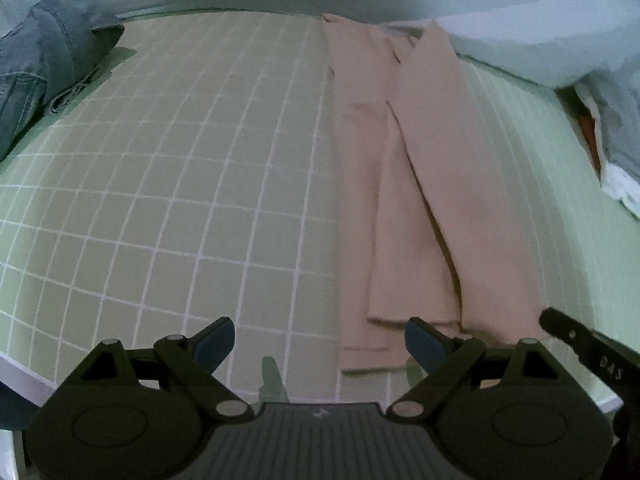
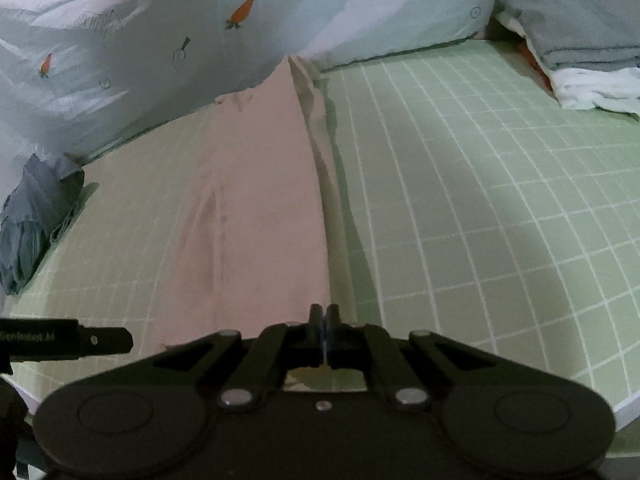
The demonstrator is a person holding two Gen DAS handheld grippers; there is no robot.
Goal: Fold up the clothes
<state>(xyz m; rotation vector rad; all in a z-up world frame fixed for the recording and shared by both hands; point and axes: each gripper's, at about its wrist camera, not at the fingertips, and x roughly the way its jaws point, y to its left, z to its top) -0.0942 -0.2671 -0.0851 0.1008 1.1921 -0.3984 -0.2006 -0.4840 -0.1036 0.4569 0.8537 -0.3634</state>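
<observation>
A pink garment (image 1: 420,160) (image 2: 260,200) lies folded lengthwise on the green grid sheet (image 1: 180,180) and runs away from me toward the duvet. My left gripper (image 1: 320,332) is open just above the sheet, and its right finger (image 1: 424,344) is over the garment's near hem. My right gripper (image 2: 324,314) is shut on the near right corner of the pink garment. That long edge is raised off the sheet and casts a shadow. Part of the right gripper (image 1: 580,340) shows at the hem in the left wrist view.
Crumpled blue denim (image 1: 28,68) (image 2: 36,208) lies at the far left. A pale duvet with carrot prints (image 2: 160,40) bounds the far side. Folded grey and white clothes (image 2: 592,60) are stacked at the far right. The bed's near edge (image 2: 628,404) is close to me.
</observation>
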